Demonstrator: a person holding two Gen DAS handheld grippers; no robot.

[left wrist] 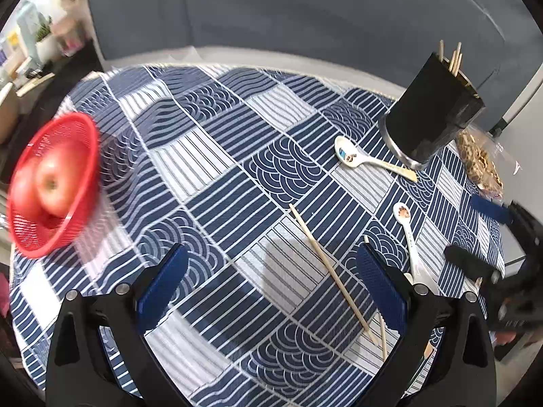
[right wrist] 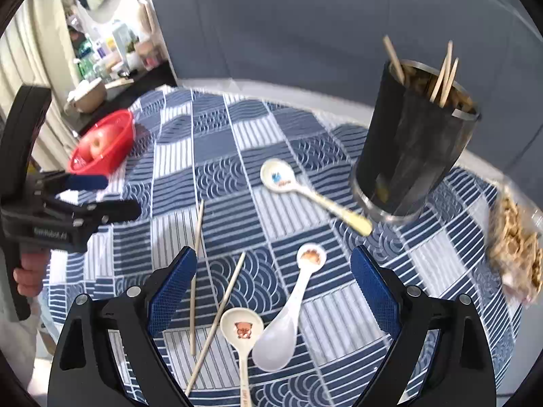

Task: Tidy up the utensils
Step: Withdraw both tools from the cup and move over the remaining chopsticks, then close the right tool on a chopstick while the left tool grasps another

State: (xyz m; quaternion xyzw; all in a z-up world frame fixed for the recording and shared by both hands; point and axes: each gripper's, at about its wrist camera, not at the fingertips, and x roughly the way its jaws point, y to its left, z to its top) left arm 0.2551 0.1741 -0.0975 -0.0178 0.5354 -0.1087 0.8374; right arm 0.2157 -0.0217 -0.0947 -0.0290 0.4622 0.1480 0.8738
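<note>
Blue-and-white patterned cloth covers the round bench, with a grey-blue sofa behind it. At the far right of the bench stands a dark utensil holder with a metal rim, several chopsticks upright inside it. Just beside its base lies a ceramic spoon with a blue print, bowl up, its yellowish handle pointing toward the holder.

Nearer, between the spread fingers of the right claw, three more spoons lie close together: one with a brown print at its handle end, its plain white bowl turned toward the camera; and a cream spoon with a fox-like print, touching that bowl's left side. Two loose chopsticks lie to the left, their lower ends crossing or nearly so. The right claw is wide open and holds nothing.

The left claw is likewise wide open and empty, poised above the cloth, with one loose chopstick lying between its fingers. In the right wrist view it appears at the left edge, a hand gripping its handle.

A red mesh basket holding apples sits at the far left edge of the bench. A clear bag of tan snacks rests at the right edge.
</note>
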